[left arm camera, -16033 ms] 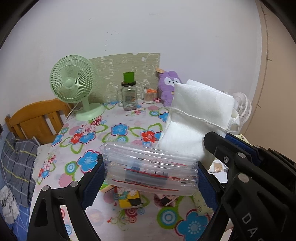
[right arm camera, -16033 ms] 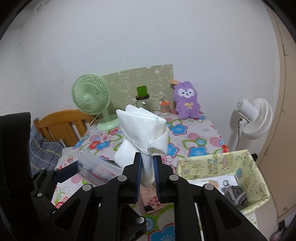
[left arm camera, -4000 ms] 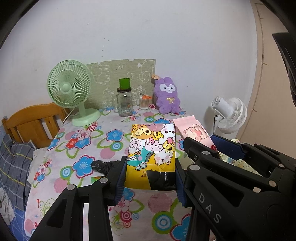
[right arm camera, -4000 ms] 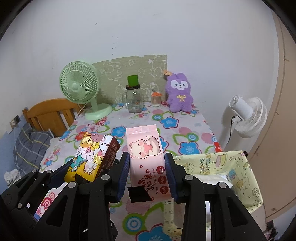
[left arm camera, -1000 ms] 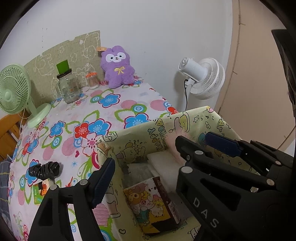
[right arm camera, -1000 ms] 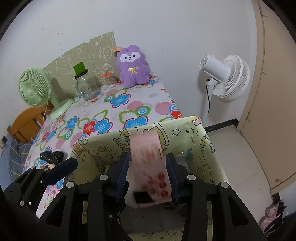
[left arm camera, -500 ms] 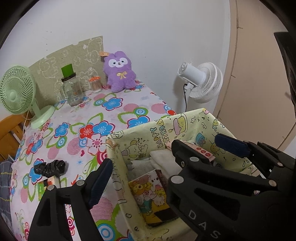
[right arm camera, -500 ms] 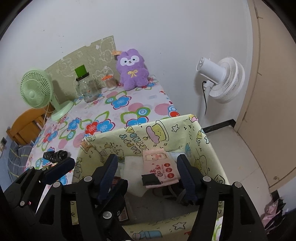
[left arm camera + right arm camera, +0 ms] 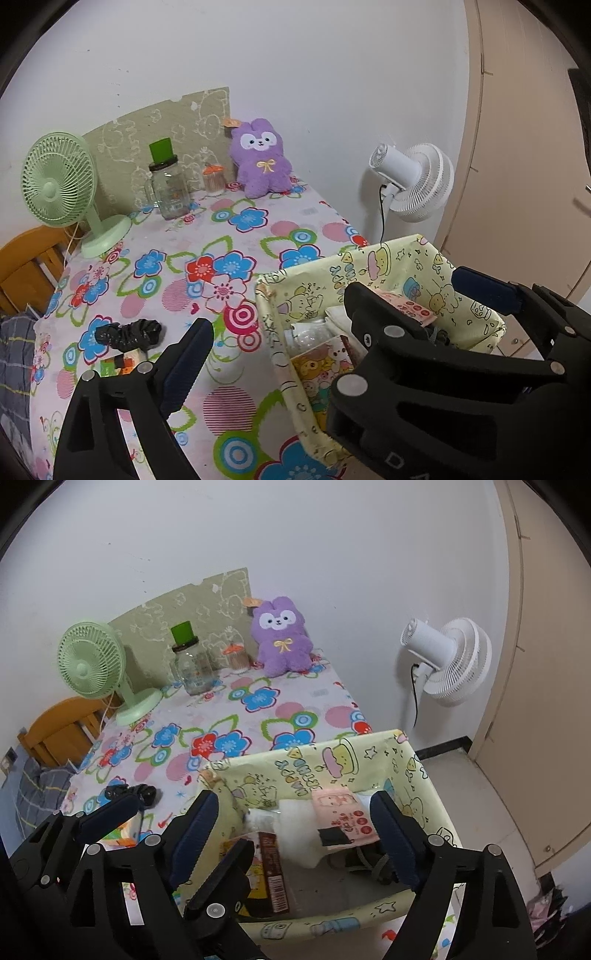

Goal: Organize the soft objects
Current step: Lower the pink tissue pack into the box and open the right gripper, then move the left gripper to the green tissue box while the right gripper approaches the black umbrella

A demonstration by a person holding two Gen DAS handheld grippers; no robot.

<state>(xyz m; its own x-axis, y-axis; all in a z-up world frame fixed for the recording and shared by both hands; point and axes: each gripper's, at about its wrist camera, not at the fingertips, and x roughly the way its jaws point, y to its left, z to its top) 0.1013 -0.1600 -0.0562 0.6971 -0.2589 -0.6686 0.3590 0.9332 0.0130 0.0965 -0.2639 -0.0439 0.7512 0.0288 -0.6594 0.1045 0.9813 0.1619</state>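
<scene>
A: The jaws of the right gripper were recorded spread and opening, nothing pressed between them; the pink wipes pack was seen lying below, inside the fabric basket.

B: The jaws of the left gripper were likewise noted opening and empty. The cartoon-print pack was logged in the basket's near corner, beside a white folded cloth.

A: The step in hand was judged to be release after deposit, both packs being in the basket.

B: The next move was judged to call for a reach back over the flowered surface, where a black crumpled item remained unsorted, with something orange and green just beside it.

A: The basket floor and dark grey items under the wipes were shown only in the right wrist view.

B: In the left wrist view the black item was shown unobstructed; in the right it was partly hidden by the left gripper. The purple plush was seen in both.
</scene>
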